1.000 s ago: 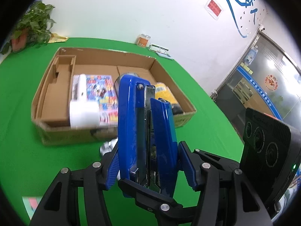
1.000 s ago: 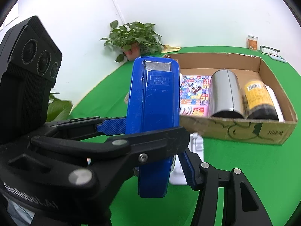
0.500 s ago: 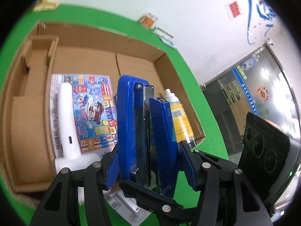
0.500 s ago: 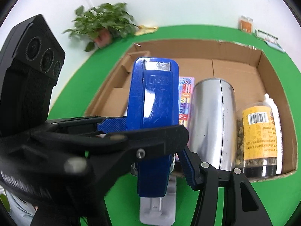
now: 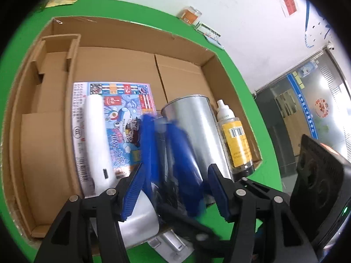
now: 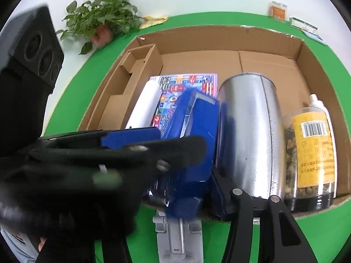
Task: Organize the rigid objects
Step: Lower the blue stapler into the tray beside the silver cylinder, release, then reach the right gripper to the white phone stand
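Note:
A blue stapler (image 5: 173,160) is between both grippers, blurred by motion, tilting over the front of the cardboard box (image 5: 131,32). My left gripper (image 5: 173,188) has its blue pads apart, off the stapler's sides. My right gripper (image 6: 186,157) also looks spread around the stapler (image 6: 193,144). In the box lie a colourful booklet (image 5: 122,114), a white handheld device (image 5: 96,140), a silver metal can (image 5: 197,131) and a yellow-labelled jar (image 5: 237,144). The can (image 6: 248,131) and jar (image 6: 313,151) also show in the right wrist view.
A grey metal stand (image 6: 177,236) lies on the green table in front of the box. A potted plant (image 6: 103,22) stands at the back left. An orange container (image 5: 188,15) and a small tray (image 5: 208,30) stand by the wall. The box's left side holds a cardboard insert (image 5: 48,83).
Both grippers moved forward and down over the box with the stapler. The stapler has tipped and dropped lower between the fingers, and the left pads have spread off it.

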{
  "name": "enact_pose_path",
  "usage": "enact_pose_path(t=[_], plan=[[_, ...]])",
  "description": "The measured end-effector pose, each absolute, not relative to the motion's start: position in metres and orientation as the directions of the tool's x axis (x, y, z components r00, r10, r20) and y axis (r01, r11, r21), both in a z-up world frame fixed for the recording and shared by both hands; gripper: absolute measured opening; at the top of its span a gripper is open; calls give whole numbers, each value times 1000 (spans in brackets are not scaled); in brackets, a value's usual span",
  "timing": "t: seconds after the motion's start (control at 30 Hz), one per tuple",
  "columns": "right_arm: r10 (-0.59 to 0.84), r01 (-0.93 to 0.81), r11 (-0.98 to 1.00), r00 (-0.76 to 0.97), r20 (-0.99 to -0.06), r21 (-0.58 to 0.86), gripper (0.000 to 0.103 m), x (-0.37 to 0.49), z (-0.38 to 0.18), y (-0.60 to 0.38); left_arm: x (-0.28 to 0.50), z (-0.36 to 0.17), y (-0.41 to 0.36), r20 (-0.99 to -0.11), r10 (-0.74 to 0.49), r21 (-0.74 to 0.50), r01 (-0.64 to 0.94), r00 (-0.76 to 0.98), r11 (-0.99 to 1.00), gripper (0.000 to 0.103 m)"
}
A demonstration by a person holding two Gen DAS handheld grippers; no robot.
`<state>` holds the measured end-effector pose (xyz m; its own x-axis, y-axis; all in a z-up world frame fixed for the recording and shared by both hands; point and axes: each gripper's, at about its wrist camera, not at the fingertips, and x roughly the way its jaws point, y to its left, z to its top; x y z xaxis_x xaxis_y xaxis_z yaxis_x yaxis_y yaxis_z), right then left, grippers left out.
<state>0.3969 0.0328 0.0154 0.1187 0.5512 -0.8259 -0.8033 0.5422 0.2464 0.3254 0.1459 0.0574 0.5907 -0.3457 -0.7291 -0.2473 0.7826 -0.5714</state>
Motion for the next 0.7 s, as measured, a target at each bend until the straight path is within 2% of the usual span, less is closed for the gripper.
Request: enact_pose_path(t=[0.1, 0.17, 0.23, 0.27, 0.3, 0.33, 0.37, 0.47, 0.67, 0.7], plan=[[601, -831, 512, 168, -781, 216, 55, 384, 37, 15, 305, 72, 145, -717, -307, -545, -228, 626, 806, 58], [632, -841, 503, 203, -748, 197, 62, 374, 49, -4, 283, 87, 135, -706, -227, -481, -219, 671, 849, 58], [665, -848, 507, 269, -697, 157, 75, 355, 54, -31, 253, 102, 121, -671, -123, -398, -215, 731, 892, 58], [672, -851, 506, 289, -682, 138, 80, 348, 54, -42, 241, 108, 113, -651, -72, -358, -222, 755, 907, 63], [678, -855, 508, 325, -659, 101, 90, 337, 51, -53, 230, 113, 105, -626, -25, -321, -229, 779, 919, 67], [680, -855, 513, 352, -644, 75, 97, 329, 49, -61, 216, 118, 95, -596, 33, -274, -242, 802, 931, 77], [679, -851, 523, 382, -627, 48, 99, 321, 44, -69, 202, 121, 83, -570, 97, -224, -267, 816, 937, 83], [680, -837, 545, 419, -602, 33, 99, 300, 34, -94, 173, 127, 59, -518, 214, -140, -328, 829, 934, 83], [705, -849, 526, 408, -579, 42, 101, 268, 25, -134, 139, 123, 33, -481, 283, -143, -393, 830, 909, 83], [722, -856, 515, 402, -563, 48, 86, 262, 26, -141, 135, 121, 30, -483, 272, -153, -386, 832, 910, 79]])
